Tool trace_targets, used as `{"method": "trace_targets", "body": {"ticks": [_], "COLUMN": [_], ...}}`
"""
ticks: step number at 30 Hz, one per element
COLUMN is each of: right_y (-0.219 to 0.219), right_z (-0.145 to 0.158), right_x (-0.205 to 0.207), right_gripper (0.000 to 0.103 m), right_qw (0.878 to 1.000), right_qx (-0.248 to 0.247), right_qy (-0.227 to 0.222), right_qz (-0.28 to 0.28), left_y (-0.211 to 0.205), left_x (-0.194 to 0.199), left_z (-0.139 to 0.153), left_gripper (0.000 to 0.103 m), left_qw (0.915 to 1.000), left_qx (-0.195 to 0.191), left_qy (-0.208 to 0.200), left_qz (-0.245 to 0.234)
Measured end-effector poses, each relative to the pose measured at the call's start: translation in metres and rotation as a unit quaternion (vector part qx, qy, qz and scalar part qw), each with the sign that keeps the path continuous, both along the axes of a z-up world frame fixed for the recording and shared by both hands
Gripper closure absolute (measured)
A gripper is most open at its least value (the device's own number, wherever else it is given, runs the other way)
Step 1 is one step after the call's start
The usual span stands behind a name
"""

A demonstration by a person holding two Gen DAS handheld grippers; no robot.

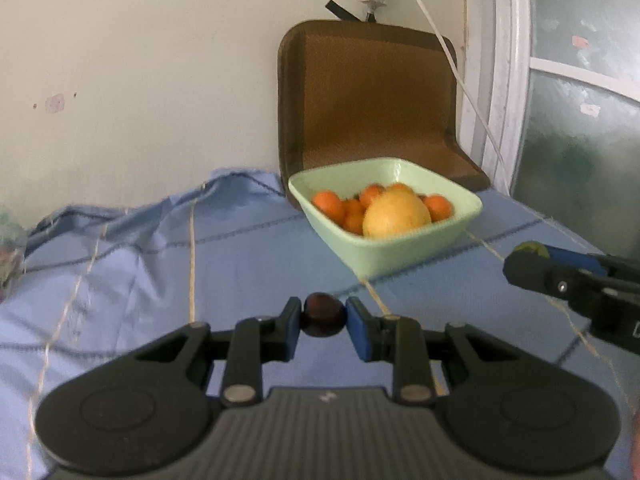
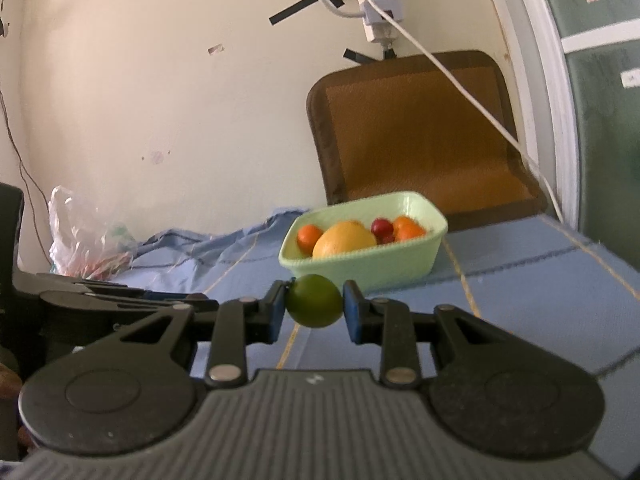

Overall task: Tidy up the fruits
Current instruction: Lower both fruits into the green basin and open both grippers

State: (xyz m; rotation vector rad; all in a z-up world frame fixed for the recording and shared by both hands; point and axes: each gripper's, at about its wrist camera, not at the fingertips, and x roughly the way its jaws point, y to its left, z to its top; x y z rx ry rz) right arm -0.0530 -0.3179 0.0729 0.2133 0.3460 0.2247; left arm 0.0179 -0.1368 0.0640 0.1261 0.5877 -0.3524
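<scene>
A pale green bowl [image 1: 416,246] [image 2: 360,264] stands on the blue cloth by the wall. It holds a large yellow fruit [image 1: 396,214] [image 2: 344,240], several small oranges [image 1: 330,204] [image 2: 308,236] and a dark red fruit [image 2: 381,227]. My left gripper [image 1: 323,316] is shut on a small dark red fruit [image 1: 323,315], held above the cloth short of the bowl. My right gripper [image 2: 315,302] is shut on a green lime [image 2: 315,301], also short of the bowl. The right gripper shows from the side at the right edge of the left wrist view [image 1: 516,266], with a bit of the lime [image 1: 530,248].
A brown mat [image 1: 372,100] [image 2: 420,132] leans on the wall behind the bowl. A white cable [image 1: 460,80] hangs from a power strip [image 2: 380,12] across it. A plastic bag [image 2: 88,236] lies at the far left. The blue cloth [image 1: 160,260] is rumpled near the wall.
</scene>
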Motion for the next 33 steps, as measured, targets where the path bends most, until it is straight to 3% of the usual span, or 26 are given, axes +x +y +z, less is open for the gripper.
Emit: {"method": "trace_targets", "body": {"ticks": [7,13,19,21,22,23,25,33], "right_y": [-0.013,-0.021,-0.029,-0.029,-0.029,-0.029,-0.031,-0.043], "right_z": [0.016,0.016,0.003,-0.002,-0.005,-0.008,-0.011,-0.006], "right_x": [0.046,0.098,0.141,0.149,0.152,0.154,0.156,0.137], "right_gripper": [0.070,0.070,0.069,0.069,0.068,0.059,0.049,0.050], "right_qw": [1.000,1.000,0.999,0.999,0.999,0.999,0.999,1.000], "right_qx": [-0.010,-0.024,-0.034,-0.036,-0.036,-0.034,-0.028,0.005], "right_qy": [-0.018,-0.005,0.019,0.022,0.023,0.022,0.017,0.001], "right_qz": [-0.010,-0.004,-0.005,0.002,0.004,0.002,-0.009,-0.031], "left_y": [-0.017,-0.028,-0.051,-0.057,-0.061,-0.062,-0.064,-0.050], "left_x": [0.048,0.103,0.158,0.169,0.173,0.175,0.177,0.142], "left_z": [0.019,0.021,0.007,0.004,0.004,0.003,0.002,0.010], "left_gripper": [0.078,0.078,0.078,0.071,0.068,0.061,0.057,0.057], "left_qw": [0.9997,0.9971,0.9947,0.9943,0.9942,0.9941,0.9947,0.9963], "left_qx": [0.000,-0.048,-0.064,-0.069,-0.070,-0.071,-0.069,-0.074], "left_qy": [-0.021,0.012,0.059,0.062,0.062,0.061,0.057,0.036], "left_qz": [-0.015,-0.057,-0.054,-0.052,-0.054,-0.054,-0.050,-0.025]}}
